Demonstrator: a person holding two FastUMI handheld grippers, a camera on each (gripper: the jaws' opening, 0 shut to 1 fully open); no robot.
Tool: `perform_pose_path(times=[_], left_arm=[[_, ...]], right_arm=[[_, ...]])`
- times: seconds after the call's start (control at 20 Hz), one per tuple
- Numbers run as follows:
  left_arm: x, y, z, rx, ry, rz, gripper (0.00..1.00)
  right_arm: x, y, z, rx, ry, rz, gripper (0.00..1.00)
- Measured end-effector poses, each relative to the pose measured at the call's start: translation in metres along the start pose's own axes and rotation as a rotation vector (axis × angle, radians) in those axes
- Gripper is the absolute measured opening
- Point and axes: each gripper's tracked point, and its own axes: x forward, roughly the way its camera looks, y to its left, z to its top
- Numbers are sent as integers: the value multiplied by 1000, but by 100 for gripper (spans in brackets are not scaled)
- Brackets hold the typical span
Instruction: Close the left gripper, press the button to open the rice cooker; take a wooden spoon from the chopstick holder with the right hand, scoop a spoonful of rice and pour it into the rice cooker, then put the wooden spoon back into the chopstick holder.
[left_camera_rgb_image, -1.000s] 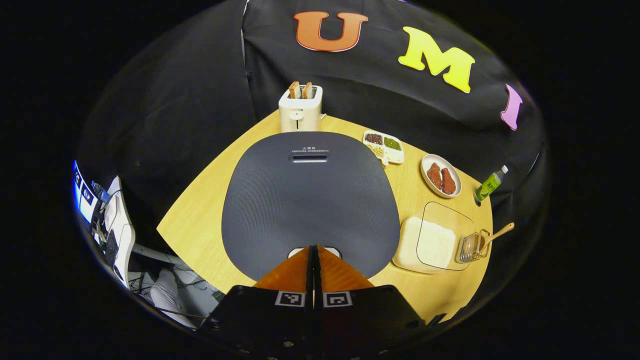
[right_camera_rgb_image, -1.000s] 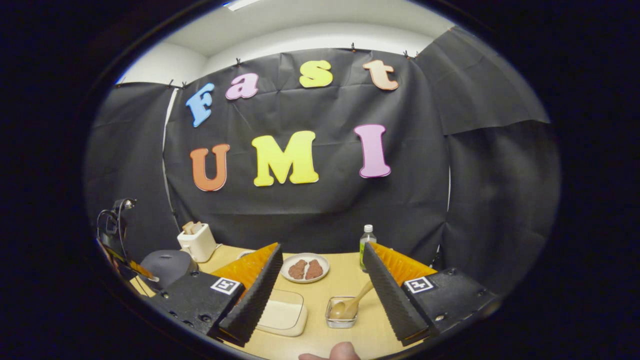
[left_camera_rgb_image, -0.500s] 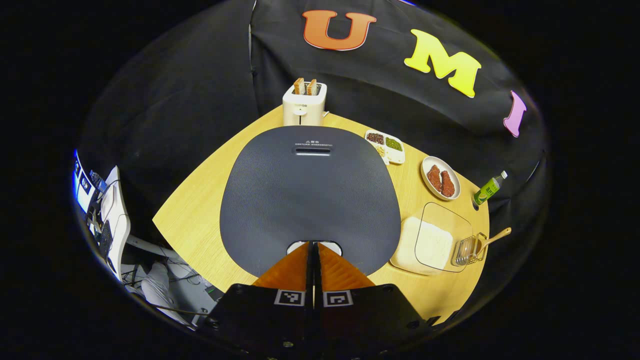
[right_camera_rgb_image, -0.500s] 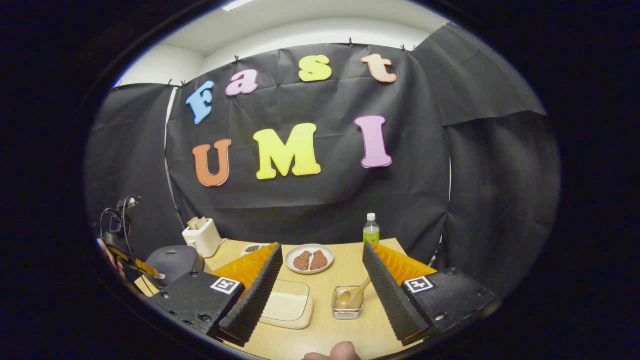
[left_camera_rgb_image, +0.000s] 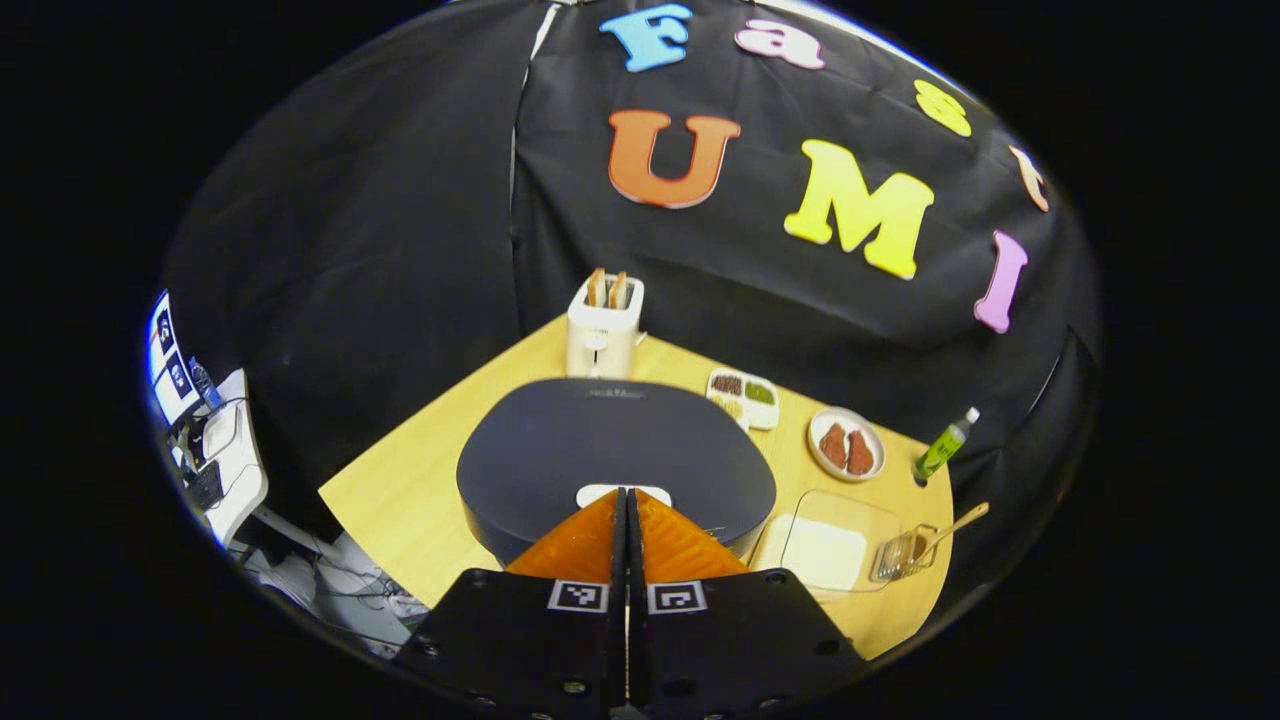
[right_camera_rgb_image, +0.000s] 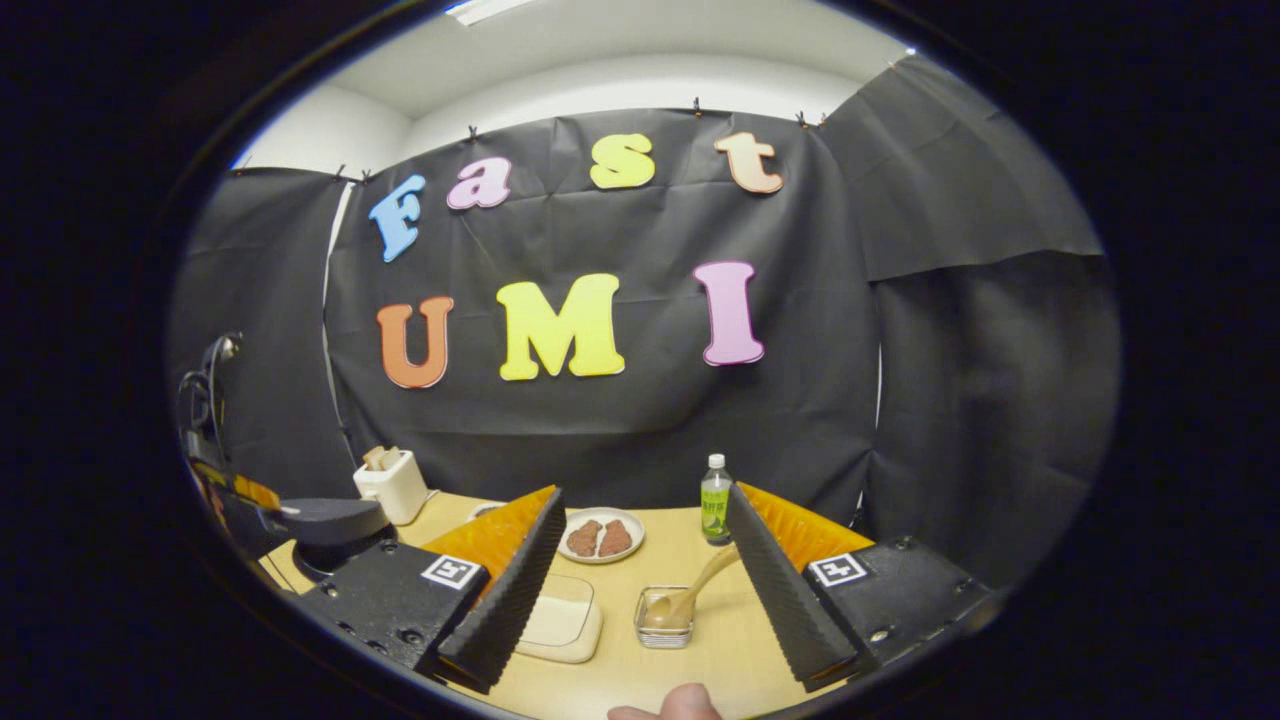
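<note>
pressing: your left tool (left_camera_rgb_image: 627, 497) has its fingers squeezed flat together, holding nothing, tips at the pale button (left_camera_rgb_image: 624, 492) on the front of the rice cooker (left_camera_rgb_image: 610, 450)
lid: the dark lid sits tilted up at its front edge in the right gripper view (right_camera_rgb_image: 325, 520), above the cooker body
right tool: your right tool (right_camera_rgb_image: 645, 555) is spread wide and empty, hovering above the surface (right_camera_rgb_image: 690, 665)
wooden spoon: it (right_camera_rgb_image: 700, 590) leans in the chopstick holder (right_camera_rgb_image: 665, 625), bowl down, handle slanting up to the right, seen between your right tool's fingers
rice: the white rice sits in a clear container (right_camera_rgb_image: 560, 622) just left of the chopstick holder; in the left gripper view the container (left_camera_rgb_image: 830, 550) lies to the right of the cooker
toaster: a white toaster (left_camera_rgb_image: 603, 335) with two slices stands behind the cooker
plate: a plate with two brown pieces (right_camera_rgb_image: 600, 536) lies beyond the rice
tray: a divided tray of grains (left_camera_rgb_image: 745, 395) sits behind the cooker's right side
bottle: a green bottle (right_camera_rgb_image: 714, 512) stands near the surface's far edge
fingertip: a fingertip (right_camera_rgb_image: 680, 705) shows at the bottom edge of the right gripper view
</note>
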Motion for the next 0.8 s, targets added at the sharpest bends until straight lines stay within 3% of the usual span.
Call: perform_pose_path(times=[0.1,0.15,0.2,0.25,0.3,0.45,0.6,0.65,0.7,0.75,0.8], left_arm=[[-9,-6,34,26,-108,-17,1],[-14,-8,45,28,-149,-25,10],[-22,-15,61,24,-189,-45,1],[-28,-23,72,20,-227,-70,6],[-35,-28,82,19,-262,-91,5],[-46,-34,97,61,-370,-85,90],[-77,-52,88,117,-439,-105,84],[-86,-56,83,133,-448,-102,100],[-96,-61,76,141,-455,-109,83],[-106,-68,70,142,-462,-126,84],[-116,-75,66,142,-473,-141,94]], right_arm=[[-2,-3,0,10,5,-8,100],[-3,-4,1,18,5,-11,100],[-3,-5,3,23,3,-14,100],[-4,-7,5,24,0,-16,100],[-4,-8,6,22,0,-17,100],[-3,-10,3,9,14,-9,100],[-2,-18,-5,1,35,-9,100],[-2,-19,-10,-2,47,-4,100],[0,-18,-16,-6,59,12,100],[3,-16,-24,-15,80,28,100],[5,-18,-32,-23,99,38,100]])
